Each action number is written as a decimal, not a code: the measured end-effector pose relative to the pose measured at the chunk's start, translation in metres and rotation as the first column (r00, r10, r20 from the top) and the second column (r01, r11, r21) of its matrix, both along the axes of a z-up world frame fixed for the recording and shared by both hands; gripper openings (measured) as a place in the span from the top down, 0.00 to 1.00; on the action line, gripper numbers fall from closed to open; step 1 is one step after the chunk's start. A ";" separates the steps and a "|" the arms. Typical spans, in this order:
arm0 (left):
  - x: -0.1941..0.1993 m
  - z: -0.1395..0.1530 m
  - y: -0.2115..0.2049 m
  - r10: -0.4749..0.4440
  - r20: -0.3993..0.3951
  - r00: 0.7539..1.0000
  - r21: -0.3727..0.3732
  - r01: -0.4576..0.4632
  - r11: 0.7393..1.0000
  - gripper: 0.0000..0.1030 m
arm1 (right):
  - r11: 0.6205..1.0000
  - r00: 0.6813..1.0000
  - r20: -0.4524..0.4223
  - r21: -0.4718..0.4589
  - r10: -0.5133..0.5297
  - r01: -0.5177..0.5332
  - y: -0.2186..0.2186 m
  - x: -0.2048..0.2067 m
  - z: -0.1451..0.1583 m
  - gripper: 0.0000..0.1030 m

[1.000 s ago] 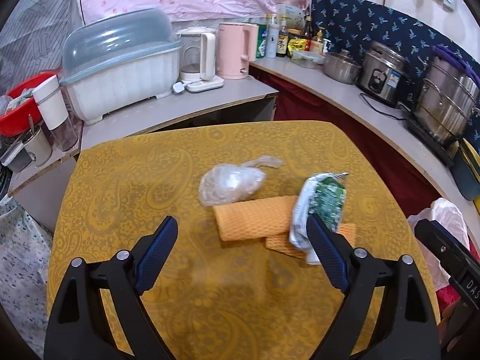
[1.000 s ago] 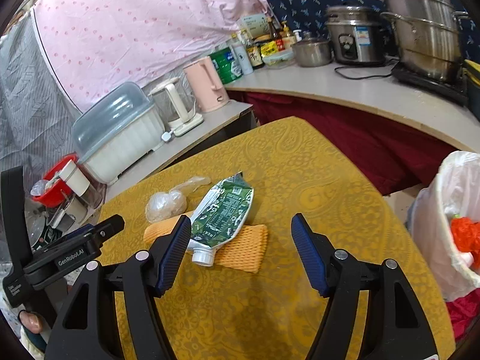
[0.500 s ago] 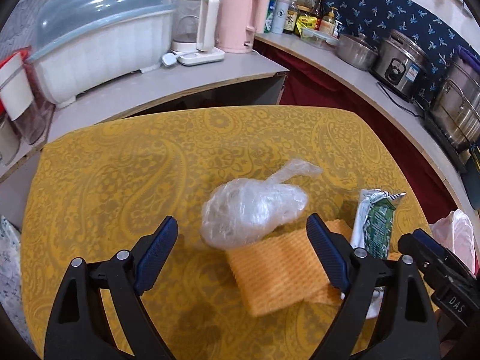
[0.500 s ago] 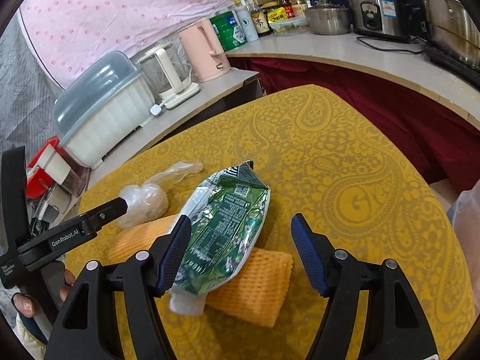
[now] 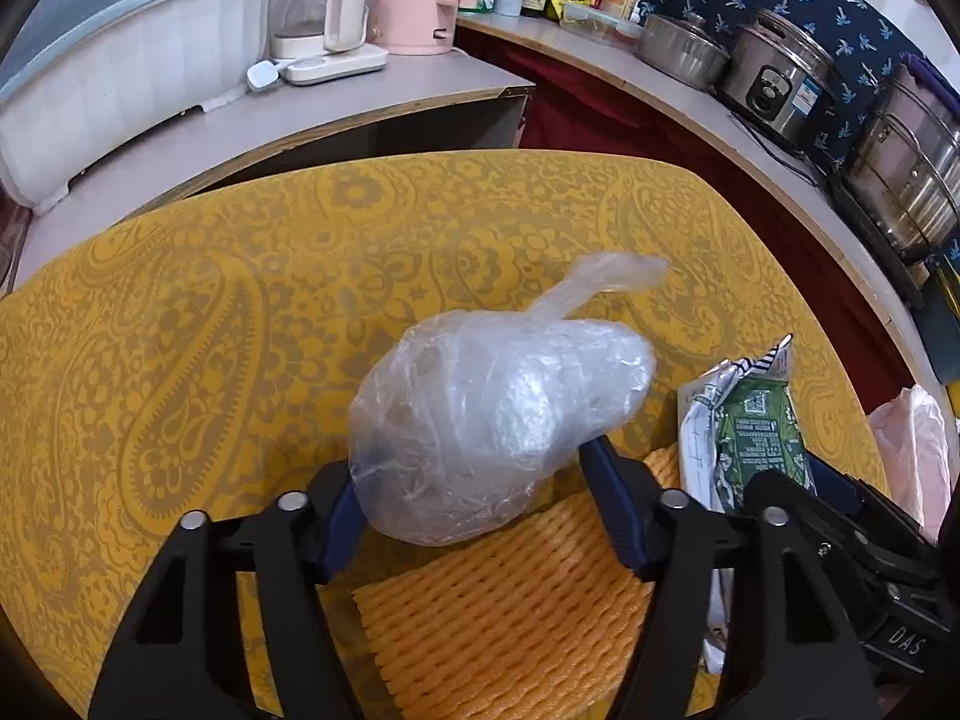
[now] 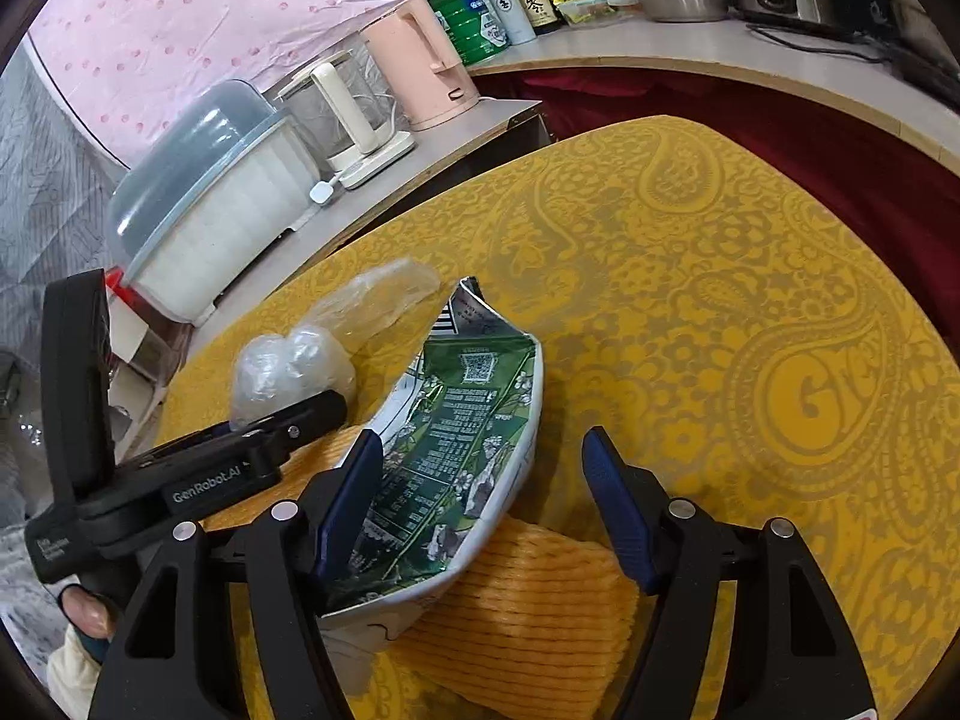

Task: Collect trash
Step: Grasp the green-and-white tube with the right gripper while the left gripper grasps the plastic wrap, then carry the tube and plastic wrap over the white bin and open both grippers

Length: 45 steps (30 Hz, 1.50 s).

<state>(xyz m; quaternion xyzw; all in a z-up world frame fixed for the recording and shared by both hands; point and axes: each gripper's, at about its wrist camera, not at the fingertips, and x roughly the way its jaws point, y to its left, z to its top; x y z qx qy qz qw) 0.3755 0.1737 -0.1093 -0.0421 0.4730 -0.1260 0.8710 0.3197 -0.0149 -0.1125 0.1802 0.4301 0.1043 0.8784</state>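
Note:
On the yellow patterned table [image 5: 210, 330] lies a crumpled clear plastic bag [image 5: 498, 408]. My left gripper [image 5: 474, 498] is closing on it, and both blue pads touch its sides. A green and white drink packet [image 6: 456, 438] rests on an orange foam net [image 6: 540, 618]. My right gripper [image 6: 483, 480] stands open around the packet: its left pad is against the packet's edge, its right pad well apart. The plastic bag [image 6: 288, 366] also shows in the right wrist view, and the packet [image 5: 750, 432] and net [image 5: 504, 618] in the left wrist view.
A pale bin liner [image 5: 912, 450] shows past the table's right edge. The counter behind holds a covered white dish box [image 6: 222, 204], a pink kettle [image 6: 426, 66], bottles and steel pots [image 5: 780, 84]. A hand [image 6: 84, 612] holds the left tool's black body [image 6: 198, 480].
Both grippers have come down and forward onto the trash. The left jaws have narrowed around the plastic bag. The green packet now lies between the right jaws.

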 end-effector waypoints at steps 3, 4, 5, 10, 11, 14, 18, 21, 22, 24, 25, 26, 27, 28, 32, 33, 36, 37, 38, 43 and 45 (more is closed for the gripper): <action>-0.002 0.001 -0.002 -0.008 -0.007 1.000 -0.015 0.008 1.000 0.64 | 1.000 1.000 0.011 0.008 0.015 -0.015 0.004 -0.001 0.002 0.50; -0.003 0.001 -0.002 -0.009 -0.012 1.000 -0.019 0.008 1.000 0.69 | 1.000 1.000 0.011 0.012 0.020 -0.020 0.005 -0.001 0.003 0.52; -0.004 0.002 -0.002 -0.009 -0.014 1.000 -0.024 0.009 1.000 0.70 | 1.000 1.000 0.011 0.015 0.023 -0.023 0.006 -0.003 0.004 0.55; -0.019 0.014 -0.005 -0.016 0.010 1.000 -0.030 0.016 0.999 0.81 | 0.999 0.999 0.029 0.027 0.035 -0.036 0.009 -0.015 0.014 0.73; -0.023 0.018 -0.006 -0.018 0.016 1.000 -0.032 0.019 0.999 0.82 | 0.999 0.999 0.037 0.032 0.032 -0.033 0.008 -0.019 0.018 0.74; -0.034 0.031 -0.007 -0.015 0.039 0.999 -0.036 0.017 0.999 0.83 | 0.999 0.998 0.054 0.039 0.022 -0.025 0.004 -0.029 0.028 0.78; -0.049 0.050 -0.008 -0.008 0.064 0.998 -0.048 0.011 0.999 0.84 | 0.999 0.996 0.085 0.036 0.011 -0.014 -0.003 -0.045 0.046 0.80; -0.063 0.068 -0.012 -0.008 0.088 0.996 -0.055 0.013 0.998 0.84 | 0.999 0.994 0.107 0.042 0.000 -0.004 -0.011 -0.058 0.058 0.82; -0.069 0.074 -0.014 -0.009 0.095 0.995 -0.058 0.015 0.998 0.84 | 0.999 0.993 0.114 0.043 -0.007 0.002 -0.014 -0.062 0.062 0.82; -0.078 0.083 -0.017 -0.014 0.106 0.994 -0.065 0.021 0.998 0.84 | 0.999 0.991 0.130 0.049 -0.019 0.012 -0.020 -0.074 0.072 0.82; -0.083 0.089 -0.019 -0.018 0.115 0.993 -0.065 0.026 0.998 0.84 | 0.999 0.990 0.136 0.051 -0.023 0.016 -0.023 -0.078 0.075 0.82; -0.089 0.094 -0.022 -0.024 0.123 0.992 -0.064 0.032 0.997 0.84 | 0.998 0.989 0.143 0.053 -0.028 0.020 -0.026 -0.083 0.078 0.82; -0.095 0.098 -0.026 -0.030 0.129 0.991 -0.064 0.038 0.997 0.84 | 0.998 0.988 0.152 0.056 -0.034 0.026 -0.030 -0.089 0.083 0.82; -0.100 0.102 -0.030 -0.036 0.133 0.990 -0.065 0.045 0.997 0.84 | 0.998 0.986 0.160 0.057 -0.039 0.030 -0.034 -0.094 0.088 0.82; -0.119 0.114 -0.048 -0.064 0.151 0.986 -0.065 0.075 0.995 0.84 | 0.996 0.978 0.195 0.064 -0.073 0.062 -0.053 -0.118 0.104 0.82; -0.122 0.117 -0.052 -0.070 0.154 0.986 -0.065 0.081 0.995 0.84 | 0.996 0.976 0.202 0.064 -0.081 0.070 -0.057 -0.122 0.107 0.82; -0.137 0.125 -0.072 -0.099 0.165 0.981 -0.065 0.111 0.992 0.84 | 0.992 0.969 0.220 0.068 -0.114 0.102 -0.075 -0.137 0.117 0.82; -0.139 0.127 -0.077 -0.105 0.167 0.980 -0.065 0.117 0.991 0.84 | 0.991 0.966 0.226 0.071 -0.125 0.112 -0.082 -0.141 0.119 0.82; -0.144 0.130 -0.085 -0.115 0.172 0.978 -0.065 0.128 0.990 0.84 | 0.989 0.962 0.233 0.073 -0.140 0.127 -0.090 -0.147 0.122 0.82; -0.160 0.141 -0.119 -0.164 0.185 0.969 -0.066 0.179 0.982 0.84 | 0.980 0.945 0.259 0.078 -0.197 0.183 -0.125 -0.171 0.135 0.82; -0.167 0.145 -0.133 -0.185 0.192 0.964 -0.063 0.200 0.978 0.84 | 0.974 0.936 0.271 0.081 -0.225 0.211 -0.141 -0.183 0.139 0.82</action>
